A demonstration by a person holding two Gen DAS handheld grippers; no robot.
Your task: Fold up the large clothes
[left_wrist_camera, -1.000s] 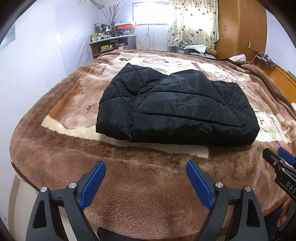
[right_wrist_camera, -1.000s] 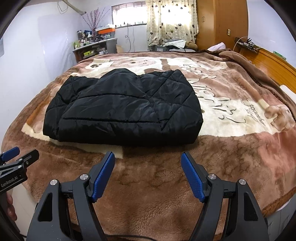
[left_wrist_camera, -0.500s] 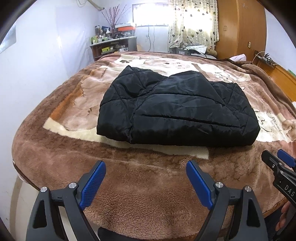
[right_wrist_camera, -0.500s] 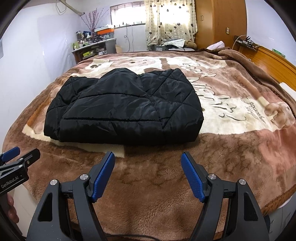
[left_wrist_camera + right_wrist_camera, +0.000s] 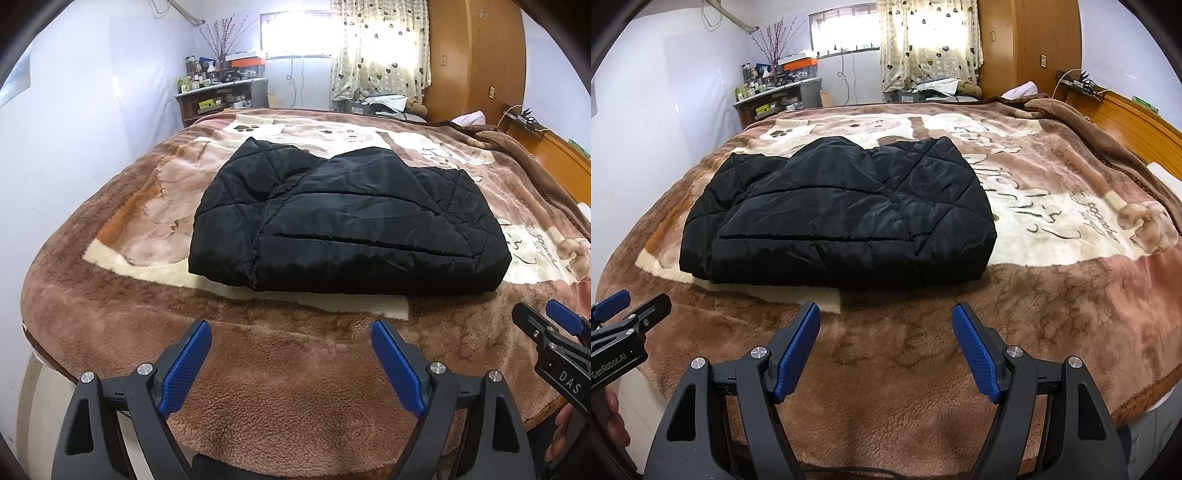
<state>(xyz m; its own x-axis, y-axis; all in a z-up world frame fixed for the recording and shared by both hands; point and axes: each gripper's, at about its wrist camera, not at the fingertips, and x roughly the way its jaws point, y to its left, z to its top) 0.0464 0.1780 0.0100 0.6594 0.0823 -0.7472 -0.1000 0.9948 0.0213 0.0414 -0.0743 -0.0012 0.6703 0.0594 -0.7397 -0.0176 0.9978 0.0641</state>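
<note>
Black quilted jacket point(image 5: 347, 225) lies folded into a thick, roughly rectangular bundle on the bed, resting on the brown plush blanket point(image 5: 295, 387) that covers it. The jacket sits over the cream and tan printed panel of the blanket, with its nearer folded edge along the cream band at that panel's border; beyond the jacket, paw prints and cursive lettering show on the panel. Diamond stitching marks the jacket's outer parts, and a long horizontal seam runs across its top layer.

On the near side of the jacket, the left gripper point(image 5: 291, 354) hangs above bare brown blanket, apart from the fabric. Its blue-padded fingers point(image 5: 184, 365) are spread wide and released, with nothing between them. The right gripper point(image 5: 886, 339) hovers likewise on the near side of the jacket, its blue fingers point(image 5: 975, 354) parted and empty, only blanket showing in the gap. Neither gripper touches the jacket.

In the left wrist view the right gripper point(image 5: 554, 339) appears at the right edge, near the jacket's right corner, with part of a hand below it. Past the jacket's far side stand a cluttered shelf point(image 5: 221, 99), a bright window with a heart-patterned curtain point(image 5: 380, 48), and a wooden wardrobe point(image 5: 476, 59).
</note>
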